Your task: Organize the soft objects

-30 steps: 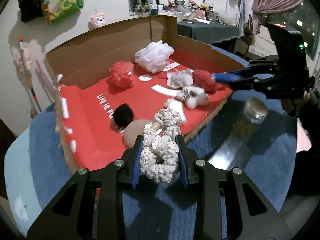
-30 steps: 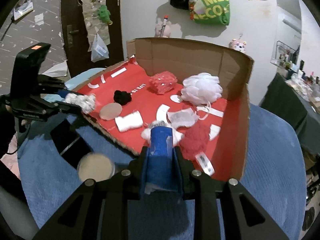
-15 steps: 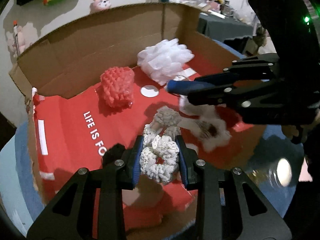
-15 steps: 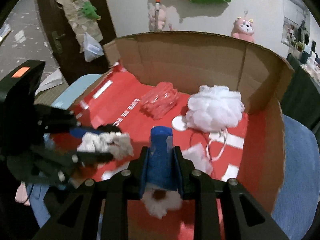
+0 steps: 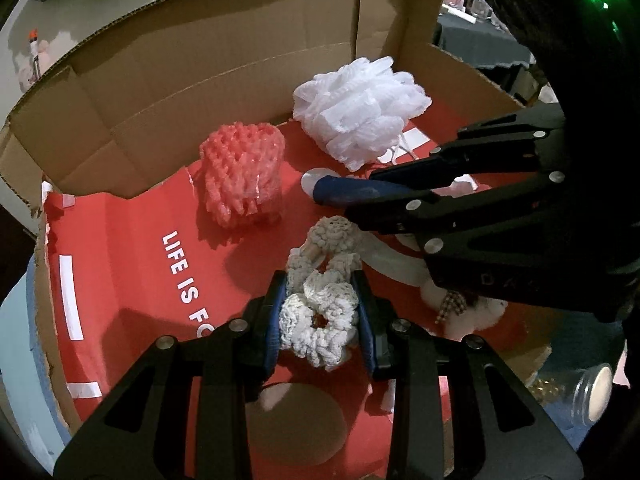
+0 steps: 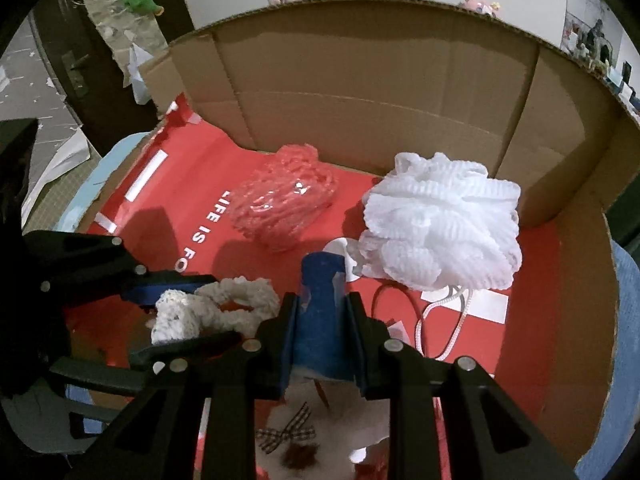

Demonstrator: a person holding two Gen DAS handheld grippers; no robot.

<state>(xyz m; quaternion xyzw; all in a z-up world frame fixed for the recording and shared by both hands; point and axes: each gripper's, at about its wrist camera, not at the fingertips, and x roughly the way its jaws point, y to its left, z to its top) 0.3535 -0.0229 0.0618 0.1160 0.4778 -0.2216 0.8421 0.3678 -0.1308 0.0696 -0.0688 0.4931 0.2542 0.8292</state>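
Note:
My left gripper (image 5: 320, 280) is shut on a cream crocheted scrunchie (image 5: 318, 320), held over the red floor of a cardboard box (image 5: 200, 60). In the right wrist view that scrunchie (image 6: 224, 308) and the left gripper (image 6: 188, 308) sit low on the left. My right gripper (image 6: 322, 280) hovers just beside it, blue pads pressed together with nothing showing between them. From the left wrist view the right gripper (image 5: 332, 194) reaches in from the right. Under it lies a white fluffy toy with a plaid bow (image 6: 288, 436). A pink foam net (image 5: 240, 176) and a white bath pouf (image 5: 360, 108) rest by the back wall.
A round beige pad (image 5: 296, 420) lies on the red floor below my left gripper. Tall cardboard walls close the back and right of the box. A small jar with a pale lid (image 5: 592, 392) stands outside on the blue surface at lower right.
Both grippers have moved forward from the blue surface to over the box floor and come close together. The scrunchie stays in the left gripper. The jar has slid to the view's edge.

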